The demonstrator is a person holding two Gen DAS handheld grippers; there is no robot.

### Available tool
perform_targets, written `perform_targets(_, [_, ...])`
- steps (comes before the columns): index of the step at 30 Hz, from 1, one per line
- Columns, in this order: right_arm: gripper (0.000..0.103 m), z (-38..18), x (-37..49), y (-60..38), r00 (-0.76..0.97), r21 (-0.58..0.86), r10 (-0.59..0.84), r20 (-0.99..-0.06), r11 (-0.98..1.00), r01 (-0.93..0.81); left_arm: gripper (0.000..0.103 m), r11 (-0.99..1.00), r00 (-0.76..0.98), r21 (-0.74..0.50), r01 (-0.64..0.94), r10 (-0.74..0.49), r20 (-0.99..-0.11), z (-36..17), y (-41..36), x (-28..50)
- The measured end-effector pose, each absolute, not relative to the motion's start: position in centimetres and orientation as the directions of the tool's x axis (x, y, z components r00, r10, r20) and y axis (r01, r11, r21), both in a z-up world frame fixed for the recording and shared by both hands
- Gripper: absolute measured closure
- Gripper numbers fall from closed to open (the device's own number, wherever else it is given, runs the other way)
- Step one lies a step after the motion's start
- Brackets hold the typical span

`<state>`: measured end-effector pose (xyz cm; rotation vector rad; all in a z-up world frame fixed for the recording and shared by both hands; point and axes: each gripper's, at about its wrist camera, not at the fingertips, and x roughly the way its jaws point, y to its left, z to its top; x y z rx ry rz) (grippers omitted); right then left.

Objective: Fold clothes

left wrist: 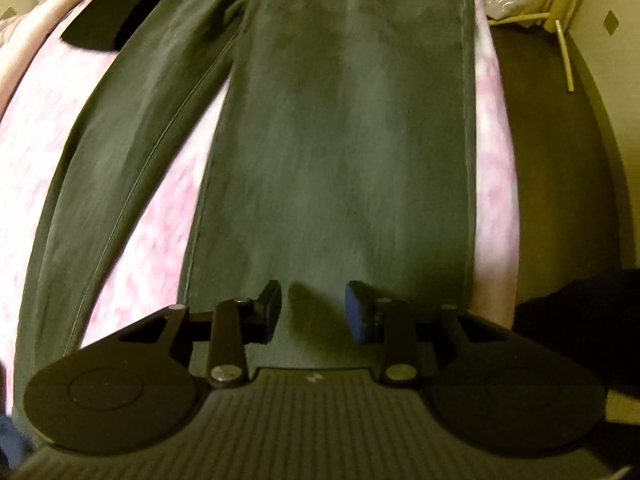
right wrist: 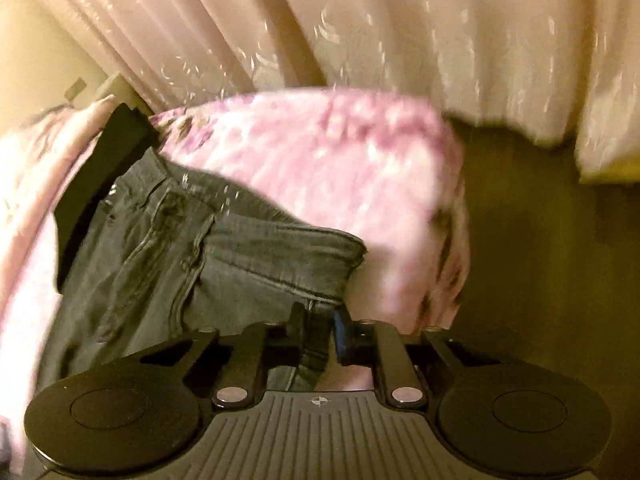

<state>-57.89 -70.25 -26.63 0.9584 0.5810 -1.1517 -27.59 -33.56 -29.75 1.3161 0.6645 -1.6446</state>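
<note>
jeans (left wrist: 340,140) lay flat on pink bedspread (left wrist: 132,240), 2 legs apart | left gripper (left wrist: 314,308) released above 1 leg | right gripper (right wrist: 318,330) clenched on waistband (right wrist: 280,268)

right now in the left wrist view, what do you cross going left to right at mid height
pink floral bedspread → left jeans leg → pink strip of bedspread between the legs → right jeans leg → narrow pink bedspread edge → dark floor
</note>
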Motion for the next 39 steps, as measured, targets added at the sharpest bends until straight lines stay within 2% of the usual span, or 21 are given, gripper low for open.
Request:
perform_targets(2, [0.094,-25.8,-58.6,-71.1,0.336,0.337,-0.522,-0.784,0.097,0.937,0.073,-0.467,-0.06,0.1,0.879,-0.316,-0.947,-29.9,-35.0,-29.0])
perform_targets(8, [0.092,-27.0,-58.9,-71.8,0.33,0.288,-0.473,-0.817,0.16,0.944,0.073,-0.498,-0.079,0.085,0.863,-0.3,-0.951,-30.8,-36.0,-31.1])
perform_targets(9, [0.076,-26.9,-58.5,-71.5,0.316,0.265,-0.479,-0.819,0.174,0.948,0.073,-0.487,-0.071,0.084,0.869,-0.292,-0.954,-31.0,-35.7,-30.9])
perform_targets(11, [0.056,-26.3,-57.4,-70.4,0.279,0.201,-0.492,-0.825,0.206,0.958,0.073,-0.456,-0.047,0.087,0.886,-0.275,-0.96,-30.8,-34.7,-30.2])
perform_targets(15, [0.055,-24.8,-54.2,-66.6,0.301,0.148,-0.471,-0.829,0.334,0.931,0.073,-0.37,0.028,0.112,0.922,-0.227,-0.973,-30.9,-31.2,-27.9])
perform_targets(18, [0.055,-23.9,-51.0,-61.5,0.38,0.164,-0.418,-0.826,0.465,0.87,0.072,-0.318,0.092,0.151,0.936,-0.194,-0.977,-30.9,-27.1,-26.3])
perform_targets(23, [0.054,-25.0,-45.1,-52.5,0.507,0.23,-0.23,-0.831,0.687,0.69,0.071,-0.154,0.144,0.164,0.974,-0.135,-0.98,-31.3,-19.8,-22.3])
perform_targets(24, [0.054,-25.7,-44.2,-51.1,0.509,0.243,-0.191,-0.839,0.706,0.666,0.069,-0.117,0.145,0.16,0.98,-0.126,-0.981,-31.3,-18.5,-21.5])
perform_targets(25, [0.054,-26.4,-43.4,-49.9,0.496,0.246,-0.16,-0.854,0.714,0.655,0.064,-0.078,0.144,0.153,0.985,-0.105,-0.984,-31.5,-17.2,-20.5])
perform_targets(27, [0.054,-27.8,-42.0,-47.5,0.428,0.207,-0.118,-0.896,0.741,0.639,0.064,-0.027,0.151,0.154,0.988,-0.089,-0.984,-31.6,-14.4,-18.9])
perform_targets(28, [0.052,-28.2,-41.5,-46.4,0.398,0.182,-0.11,-0.911,0.758,0.627,0.063,-0.003,0.155,0.156,0.988,-0.084,-0.984,-31.7,-13.1,-18.1])
perform_targets(30, [0.025,-27.8,-40.7,-44.1,0.362,0.127,-0.122,-0.924,0.797,0.591,0.064,0.04,0.163,0.16,0.986,-0.077,-0.984,-31.3,-10.6,-16.9])
perform_targets(34, [0.024,-25.3,-39.4,-40.3,0.32,0.096,-0.111,-0.941,0.819,0.566,0.067,0.098,0.172,0.162,0.982,-0.103,-0.98,-28.8,-6.3,-15.4])
perform_targets(39, [0.024,-21.0,-36.8,-37.2,0.373,0.118,-0.116,-0.921,0.827,0.55,0.066,0.134,0.182,0.159,0.978,-0.181,-0.966,-24.2,-3.3,-15.3])
